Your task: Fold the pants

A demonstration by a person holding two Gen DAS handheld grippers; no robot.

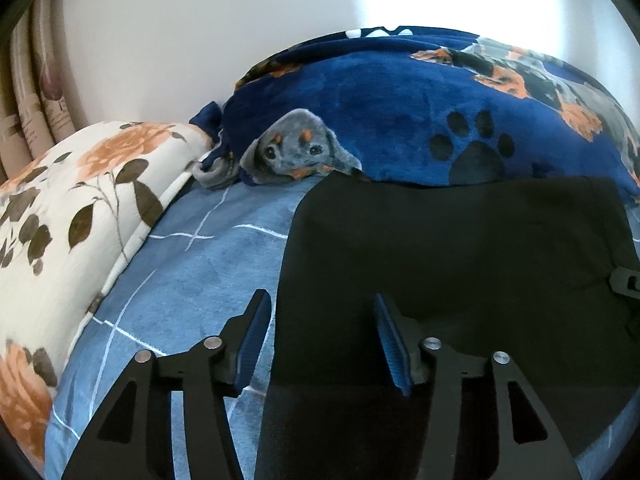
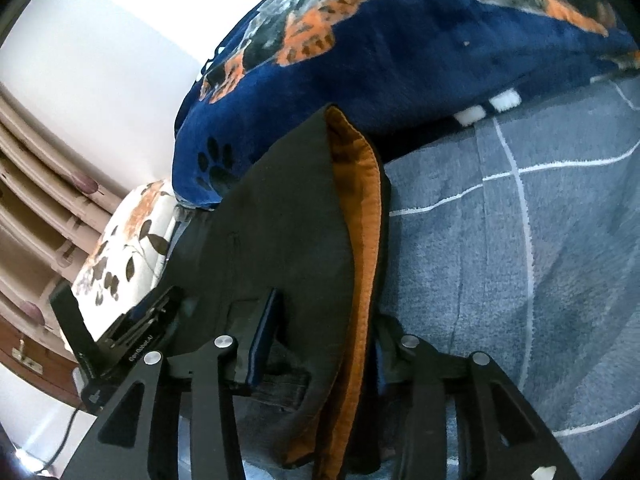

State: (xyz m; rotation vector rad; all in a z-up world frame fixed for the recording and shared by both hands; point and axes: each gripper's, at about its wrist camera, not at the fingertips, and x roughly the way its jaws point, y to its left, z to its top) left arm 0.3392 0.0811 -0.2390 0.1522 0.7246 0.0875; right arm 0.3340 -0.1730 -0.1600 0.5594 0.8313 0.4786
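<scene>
One line of writing is legible: "GenRobot.AI" (small, partly blurred) printed on the black body of the left gripper [image 2: 132, 336], as seen from the right wrist cam. No other brand or label can be read.

Counted: 1 pair of black pants [image 1: 452, 264], 2 grippers, 1 navy dog-and-paw-print blanket [image 1: 392, 112], 1 floral pillow [image 1: 80, 208], 1 blue checked bedsheet [image 1: 192, 264].

In the left wrist view the pants are laid flat on the bedsheet, their far edge touching the blanket. The left gripper [image 1: 320, 340] is seen released, jaws spread wide, w/ the pants' left edge lying between the blue pads; no cloth is pinched. A small black piece of the other tool is seen at the frame's right edge.

In the right wrist view the pants [image 2: 288, 232] are shown bunched up between the fingers of the right gripper [image 2: 324, 344], w/ an orange lining [image 2: 360, 208] exposed along the fold (not visible from the left cam). The left finger pad [image 2: 266, 332] is seen standing apart from the cloth; the right pad is hidden behind the fabric, so whether cloth is clamped cannot be told.

Curtains [image 2: 48, 184] and a wooden cabinet w/ a metal latch [image 2: 28, 356] are shown only here at left; the blanket [image 2: 400, 64] fills the top.
</scene>
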